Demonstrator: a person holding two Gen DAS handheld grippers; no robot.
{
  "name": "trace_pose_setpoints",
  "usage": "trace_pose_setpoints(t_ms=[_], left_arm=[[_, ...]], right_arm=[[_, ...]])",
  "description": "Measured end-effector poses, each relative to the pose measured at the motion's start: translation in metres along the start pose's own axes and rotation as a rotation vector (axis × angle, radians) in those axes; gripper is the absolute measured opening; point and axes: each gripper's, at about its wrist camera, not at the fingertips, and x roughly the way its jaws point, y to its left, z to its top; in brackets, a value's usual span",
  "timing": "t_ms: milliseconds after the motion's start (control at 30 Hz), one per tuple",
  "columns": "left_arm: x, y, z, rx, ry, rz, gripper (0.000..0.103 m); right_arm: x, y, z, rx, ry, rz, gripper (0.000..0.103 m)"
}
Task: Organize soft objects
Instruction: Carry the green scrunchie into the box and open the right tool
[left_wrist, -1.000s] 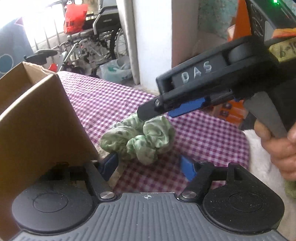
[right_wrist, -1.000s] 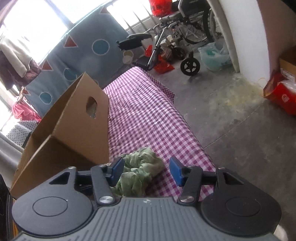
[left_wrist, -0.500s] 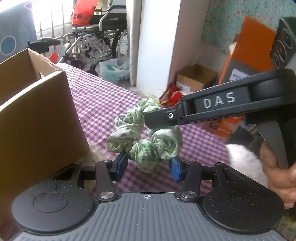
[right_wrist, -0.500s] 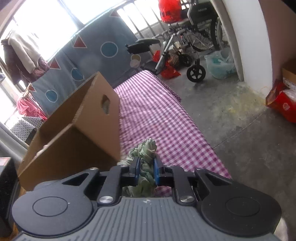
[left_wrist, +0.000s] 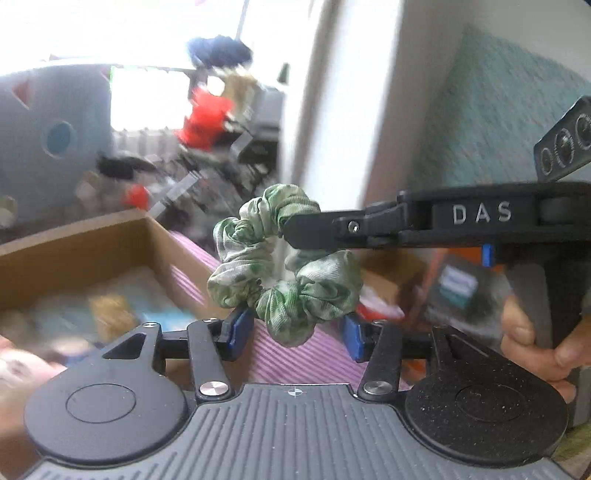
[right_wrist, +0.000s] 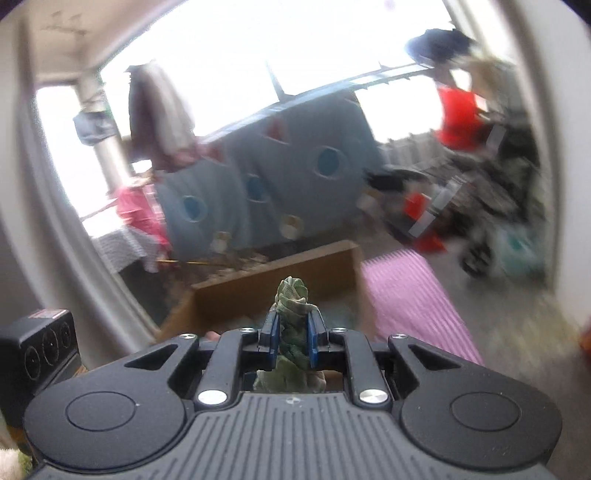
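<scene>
A green scrunchie hangs in the air above the purple checked cloth. My left gripper has its blue pads against the lower lobe; its jaws are opening slightly with the fabric between them. From the right, my right gripper is clamped on the upper loop. In the right wrist view the scrunchie is squeezed thin between the right gripper's blue pads. An open cardboard box with blurred soft items inside sits low on the left, also visible as the box just beyond the right fingers.
A person's hand grips the right tool's handle. A wheelchair with a red bag and a blue patterned sheet stand farther back. A black speaker sits at lower left. The cloth-covered table runs right of the box.
Both grippers closed on the scrunchie and lifted it off the checked cloth. The views tilted up, so the box's open top now shows below.
</scene>
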Motion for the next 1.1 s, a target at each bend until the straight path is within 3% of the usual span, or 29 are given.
trace_pose_setpoints(t_ms=[167, 400, 533, 667, 800, 833, 900, 1000, 1033, 1067, 1100], left_arm=[[-0.011, 0.062, 0.032, -0.074, -0.018, 0.13, 0.053], [0.034, 0.162, 0.055, -0.172, 0.113, 0.27, 0.053], [0.08, 0.206, 0.06, -0.213, 0.216, 0.303, 0.053], [0.12, 0.235, 0.051, -0.251, 0.341, 0.315, 0.056], [0.148, 0.251, 0.036, -0.261, 0.444, 0.338, 0.062], [0.15, 0.252, 0.034, -0.27, 0.456, 0.344, 0.069], [0.144, 0.254, 0.03, -0.284, 0.458, 0.341, 0.072], [0.135, 0.25, 0.037, -0.29, 0.437, 0.339, 0.081], [0.129, 0.247, 0.04, -0.288, 0.415, 0.341, 0.084], [0.128, 0.248, 0.045, -0.284, 0.388, 0.346, 0.088], [0.119, 0.244, 0.05, -0.275, 0.355, 0.355, 0.09]], right_arm=[[0.076, 0.03, 0.046, -0.069, 0.042, 0.155, 0.017], [0.226, 0.039, 0.083, -0.015, 0.26, 0.248, 0.017], [0.3, 0.025, 0.084, 0.041, 0.375, 0.238, 0.017], [0.354, 0.0, 0.074, 0.06, 0.459, 0.175, 0.017], [0.385, -0.027, 0.054, 0.095, 0.524, 0.091, 0.019], [0.389, -0.034, 0.048, 0.107, 0.546, 0.068, 0.02], [0.394, -0.046, 0.039, 0.134, 0.586, 0.023, 0.02], [0.387, -0.049, 0.034, 0.126, 0.591, -0.012, 0.029], [0.381, -0.048, 0.034, 0.121, 0.579, -0.009, 0.041], [0.374, -0.046, 0.037, 0.114, 0.558, -0.008, 0.059], [0.368, -0.043, 0.04, 0.104, 0.535, -0.008, 0.066]])
